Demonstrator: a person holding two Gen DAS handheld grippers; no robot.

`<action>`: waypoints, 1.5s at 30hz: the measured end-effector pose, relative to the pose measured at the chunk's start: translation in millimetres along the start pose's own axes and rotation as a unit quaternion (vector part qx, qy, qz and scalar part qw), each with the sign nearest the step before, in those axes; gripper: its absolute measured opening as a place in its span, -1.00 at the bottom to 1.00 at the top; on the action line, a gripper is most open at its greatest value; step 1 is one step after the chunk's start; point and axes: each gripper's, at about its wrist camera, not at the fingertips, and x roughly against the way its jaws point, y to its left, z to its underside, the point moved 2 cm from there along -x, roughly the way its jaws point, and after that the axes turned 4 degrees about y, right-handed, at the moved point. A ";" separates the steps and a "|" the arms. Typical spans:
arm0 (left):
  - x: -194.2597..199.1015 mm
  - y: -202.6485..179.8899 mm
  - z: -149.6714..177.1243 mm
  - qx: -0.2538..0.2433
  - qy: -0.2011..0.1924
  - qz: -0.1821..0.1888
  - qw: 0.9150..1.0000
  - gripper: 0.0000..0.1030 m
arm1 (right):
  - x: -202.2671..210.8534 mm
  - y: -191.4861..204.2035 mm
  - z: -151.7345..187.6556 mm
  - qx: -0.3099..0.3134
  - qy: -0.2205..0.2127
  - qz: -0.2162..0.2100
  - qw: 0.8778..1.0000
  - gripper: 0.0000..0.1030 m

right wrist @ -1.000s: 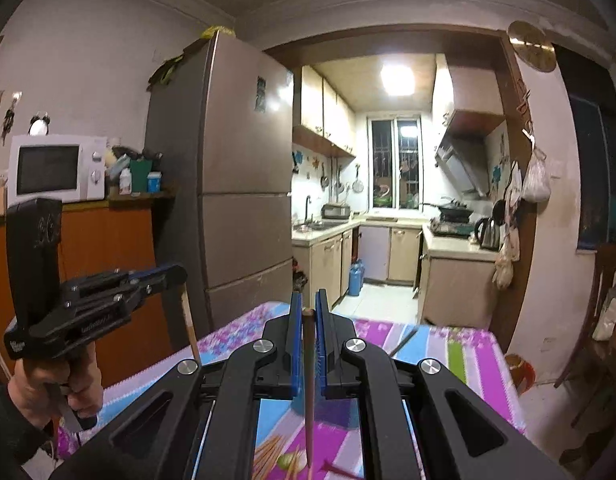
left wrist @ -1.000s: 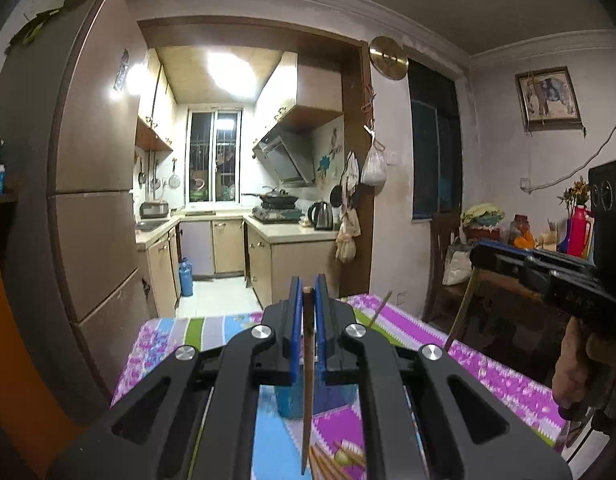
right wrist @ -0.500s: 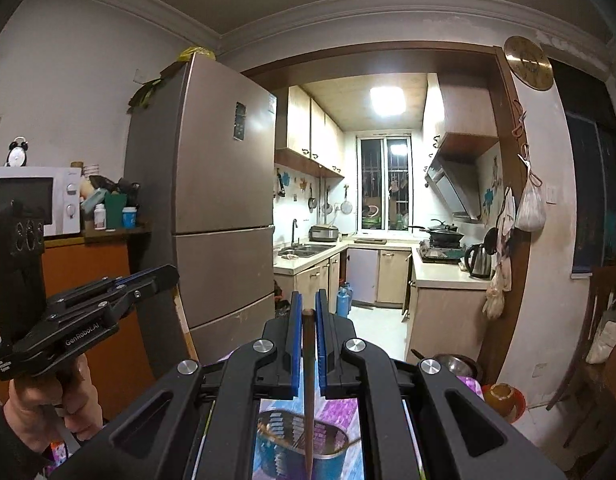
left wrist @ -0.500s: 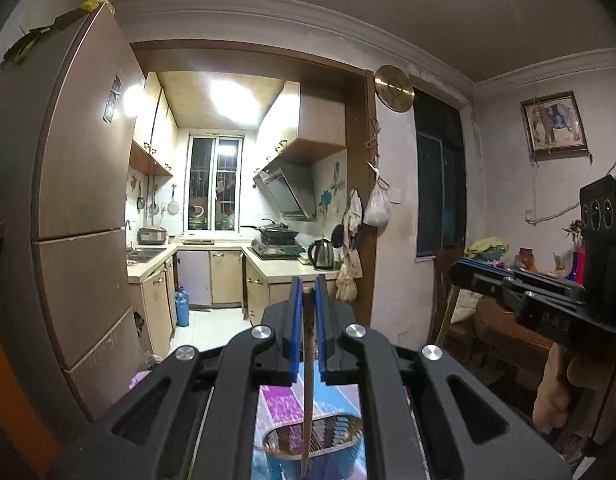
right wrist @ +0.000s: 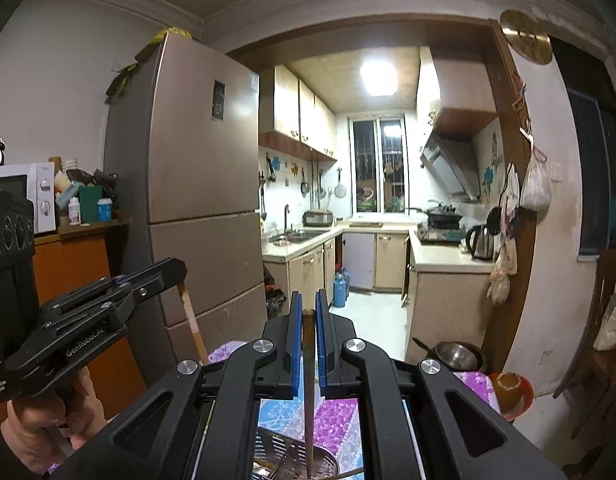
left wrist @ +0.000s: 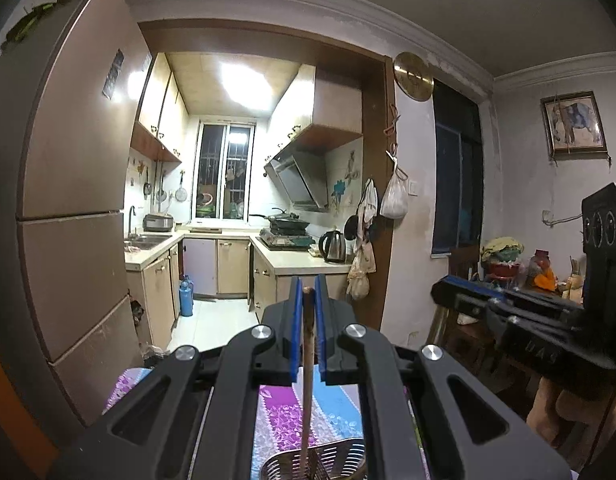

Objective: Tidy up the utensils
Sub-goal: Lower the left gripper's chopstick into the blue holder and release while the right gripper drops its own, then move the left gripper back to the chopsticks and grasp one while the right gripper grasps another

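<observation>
My refrigerator [right wrist: 196,168] stands at the left of the kitchen doorway, with the microwave [right wrist: 24,196] on an orange cabinet beside it. Below both tools lies my table under a flowered tablecloth [left wrist: 331,412], purple and blue.

A perforated metal utensil holder [left wrist: 327,464] stands on that cloth, directly under the tips; in the right wrist view it [right wrist: 288,456] shows at the bottom edge, its contents too cropped to name.

My left gripper [left wrist: 306,292] is clenched on a wooden chopstick [left wrist: 306,380], blue pads pressing its top end. The stick hangs nearly vertical, and its lower end appears to reach the holder's rim. From the other camera this same tool [right wrist: 176,276] appears at the left, in my hand [right wrist: 48,428], with its stick slanting down.

My right gripper [right wrist: 306,312] is likewise clenched on a darker chopstick [right wrist: 308,400], gripped at the top, hanging upright, pointed tip over the holder's opening. It [left wrist: 439,294] shows at the right in the left wrist view.
</observation>
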 end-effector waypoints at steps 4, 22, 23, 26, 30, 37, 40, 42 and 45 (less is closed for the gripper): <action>-14.9 2.0 12.6 0.004 0.012 0.000 1.000 -0.91 | -18.1 -2.7 17.2 -0.004 0.016 -0.002 1.000 -0.85; -6.3 11.9 23.9 0.022 0.026 -0.017 0.999 -0.24 | -3.5 -4.2 30.5 -0.013 0.017 -0.007 1.000 -0.70; 5.2 11.4 25.6 0.022 0.023 -0.015 0.999 -0.19 | 9.0 -0.4 30.9 -0.012 0.015 -0.010 1.000 -0.69; 39.9 6.0 37.5 0.007 0.021 -0.012 1.000 -0.09 | 53.4 11.3 42.9 -0.009 0.010 -0.030 0.999 -0.69; 111.8 0.8 86.1 -0.019 0.034 -0.003 0.999 -0.02 | 137.5 42.1 114.1 -0.005 0.008 -0.059 0.998 -0.69; 187.9 -6.9 217.5 0.007 0.133 0.014 0.991 -0.02 | 199.2 98.5 280.8 -0.040 0.095 -0.053 0.993 -0.69; 204.2 -22.1 260.0 0.009 0.170 0.026 0.985 -0.02 | 199.2 119.3 326.1 -0.038 0.133 -0.049 0.989 -0.69; 210.7 -36.4 278.2 -0.002 0.181 0.033 0.983 -0.02 | 195.3 127.0 339.1 -0.020 0.138 -0.041 0.989 -0.69; 211.4 -60.2 298.9 -0.031 0.194 0.047 0.979 -0.08 | 190.1 130.3 354.3 -0.015 0.149 -0.033 0.988 -0.69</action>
